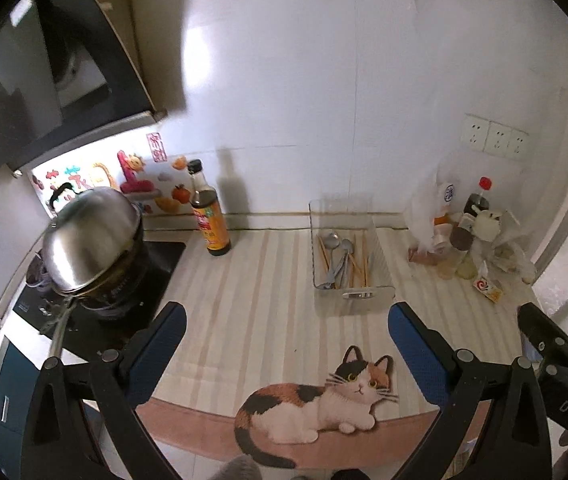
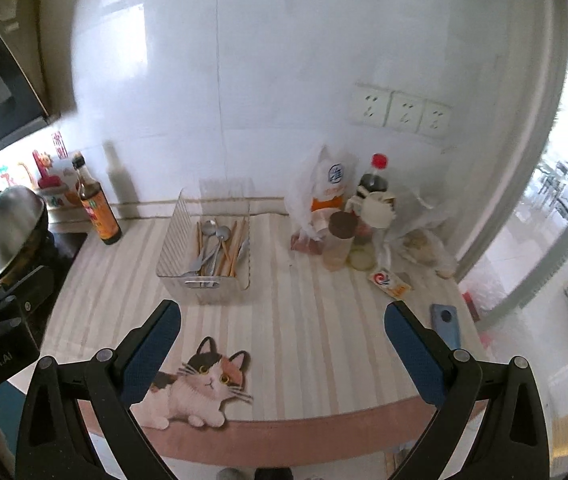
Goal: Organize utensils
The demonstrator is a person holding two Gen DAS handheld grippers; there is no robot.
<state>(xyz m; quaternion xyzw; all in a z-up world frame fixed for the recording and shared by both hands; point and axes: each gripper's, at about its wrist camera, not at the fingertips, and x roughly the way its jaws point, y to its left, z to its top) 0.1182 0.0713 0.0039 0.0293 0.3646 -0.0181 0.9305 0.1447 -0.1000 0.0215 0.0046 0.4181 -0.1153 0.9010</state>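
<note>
Utensils (image 1: 342, 258), spoons and chopsticks mixed together, lie inside clear rack (image 1: 380, 292) toward the back of striped tabletop (image 1: 259, 300); left gripper (image 1: 286, 334) hangs above the front edge, fingers (image 1: 163, 332) wide, holding nothing; right gripper (image 2: 281, 332) likewise, spread wide and empty; dark sauce bottle (image 2: 97, 208) stands left of rack, near the wall; cat-shaped mat (image 2: 199, 388) at tabletop's front edge.

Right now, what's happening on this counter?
Nothing is being handled yet. The left gripper and right gripper both hang open and empty above the striped counter, short of the clear tray. The spoons and chopsticks lie mixed together inside that tray. A cat-shaped mat sits at the counter's near edge.
</note>
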